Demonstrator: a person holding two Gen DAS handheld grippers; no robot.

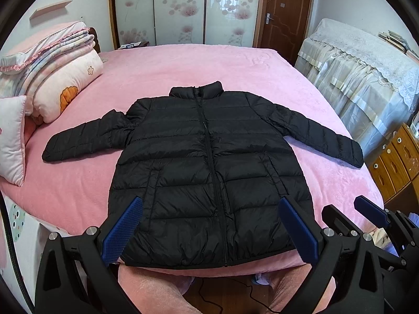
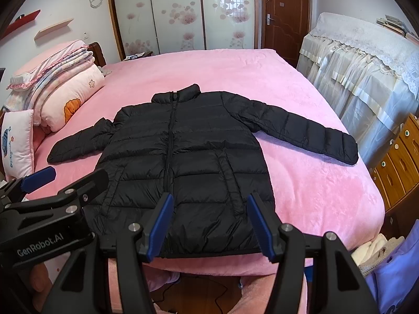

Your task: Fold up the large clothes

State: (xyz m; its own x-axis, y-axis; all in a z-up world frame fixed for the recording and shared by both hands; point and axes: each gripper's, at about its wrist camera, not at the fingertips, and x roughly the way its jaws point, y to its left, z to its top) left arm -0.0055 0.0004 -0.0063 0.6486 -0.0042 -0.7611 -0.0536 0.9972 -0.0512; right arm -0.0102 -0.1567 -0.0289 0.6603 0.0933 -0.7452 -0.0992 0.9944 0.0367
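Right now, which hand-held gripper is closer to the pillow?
Left. The left hand-held gripper hovers over the jacket's hem, on the pillow's side; the right hand-held gripper is farther along the hem.

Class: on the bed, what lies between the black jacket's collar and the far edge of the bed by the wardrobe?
Nothing: only bare pink bedcover lies between the jacket collar and the far edge, in both wrist views.
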